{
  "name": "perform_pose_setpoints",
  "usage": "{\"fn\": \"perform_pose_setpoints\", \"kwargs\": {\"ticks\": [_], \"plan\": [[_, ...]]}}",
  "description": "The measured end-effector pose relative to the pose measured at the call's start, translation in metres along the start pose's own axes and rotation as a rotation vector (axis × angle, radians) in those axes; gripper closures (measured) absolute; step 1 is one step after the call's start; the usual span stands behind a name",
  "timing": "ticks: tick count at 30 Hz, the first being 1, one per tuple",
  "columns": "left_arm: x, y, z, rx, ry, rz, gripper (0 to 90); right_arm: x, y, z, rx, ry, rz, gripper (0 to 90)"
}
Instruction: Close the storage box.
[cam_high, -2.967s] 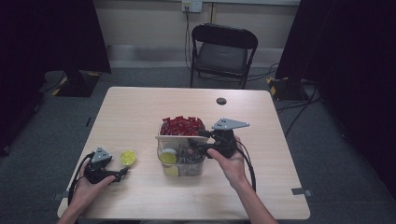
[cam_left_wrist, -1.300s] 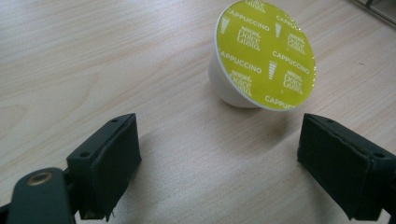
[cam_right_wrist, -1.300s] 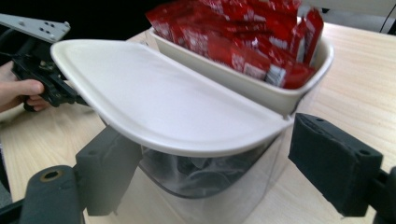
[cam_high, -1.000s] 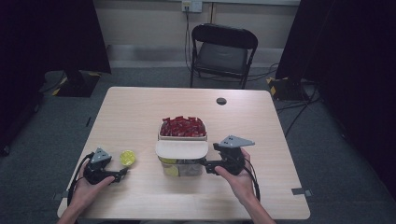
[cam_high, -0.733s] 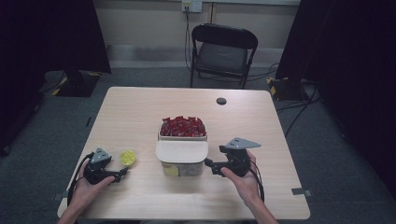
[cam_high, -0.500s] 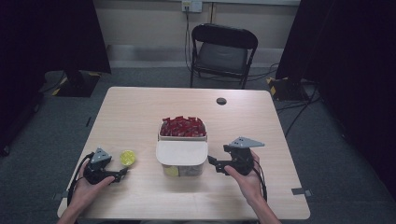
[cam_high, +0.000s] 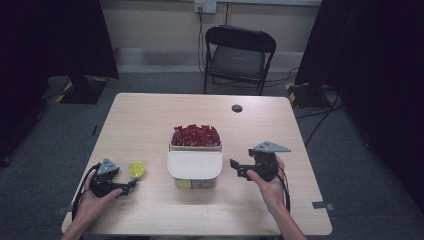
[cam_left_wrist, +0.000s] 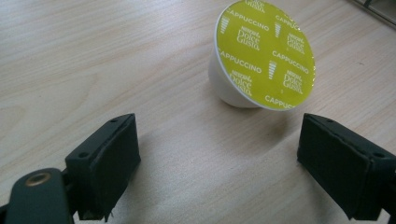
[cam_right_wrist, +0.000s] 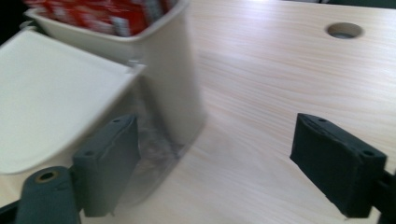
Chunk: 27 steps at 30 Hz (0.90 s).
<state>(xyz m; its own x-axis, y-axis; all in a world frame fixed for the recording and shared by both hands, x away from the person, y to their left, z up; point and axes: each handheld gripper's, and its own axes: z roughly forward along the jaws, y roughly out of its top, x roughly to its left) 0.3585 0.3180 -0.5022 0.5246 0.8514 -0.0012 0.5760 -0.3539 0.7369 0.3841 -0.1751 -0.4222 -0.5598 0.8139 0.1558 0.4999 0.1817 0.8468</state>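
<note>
Left gripper view: yellow-lidded capsule (cam_left_wrist: 261, 56) tipped on its side on desk (cam_left_wrist: 70, 56), just ahead of left tool (cam_left_wrist: 219, 163), jaws wide, empty. Looks light, thin-walled, foil lid fragile; grip cup wall. Right tool (cam_high: 239, 168) just opened further, holding nothing, beside lidded tub (cam_high: 194, 165).

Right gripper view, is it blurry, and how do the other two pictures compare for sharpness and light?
Right gripper view: motion-smeared, the white lid and container of red packets soft-edged. Left gripper view: crisp, print on the yellow capsule readable, soft shadows under it. High view: table evenly lit, surroundings dark.
</note>
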Motion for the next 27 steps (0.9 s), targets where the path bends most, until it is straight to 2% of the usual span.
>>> {"fn": "perform_pose_setpoints", "kwargs": {"ticks": [3, 5, 6, 11, 14, 16, 19, 22, 27], "plan": [[0.001, 0.0, 0.0, 0.004, -0.004, 0.01, 12.0, -0.013, -0.004, -0.001, 0.006, -0.035, 0.03, 14.4], [0.001, 0.0, 0.0, 0.001, -0.004, -0.001, 11.9, -0.023, -0.008, -0.002, 0.012, -0.06, 0.041, 14.3], [0.001, 0.0, 0.001, 0.0, -0.002, -0.004, 11.9, -0.03, -0.011, -0.002, 0.021, -0.098, 0.046, 14.3], [0.002, 0.0, 0.0, 0.0, 0.012, -0.011, 11.9, -0.05, -0.021, -0.002, 0.065, -0.165, 0.098, 14.5], [0.002, 0.0, 0.0, 0.0, 0.012, -0.011, 11.9, -0.062, -0.029, -0.001, 0.082, -0.206, 0.11, 14.3], [0.002, 0.0, 0.0, 0.0, 0.012, -0.012, 11.9, -0.069, -0.037, 0.002, 0.119, -0.236, 0.116, 14.8], [0.003, 0.0, 0.001, 0.001, 0.019, -0.016, 11.7, -0.076, -0.048, 0.006, 0.169, -0.275, 0.12, 14.6], [0.003, 0.0, 0.0, 0.002, 0.018, -0.015, 11.8, -0.079, -0.058, 0.011, 0.225, -0.313, 0.093, 14.6], [0.003, 0.0, 0.0, 0.001, 0.019, -0.016, 11.8, -0.08, -0.062, 0.014, 0.232, -0.353, 0.089, 14.3]]}}
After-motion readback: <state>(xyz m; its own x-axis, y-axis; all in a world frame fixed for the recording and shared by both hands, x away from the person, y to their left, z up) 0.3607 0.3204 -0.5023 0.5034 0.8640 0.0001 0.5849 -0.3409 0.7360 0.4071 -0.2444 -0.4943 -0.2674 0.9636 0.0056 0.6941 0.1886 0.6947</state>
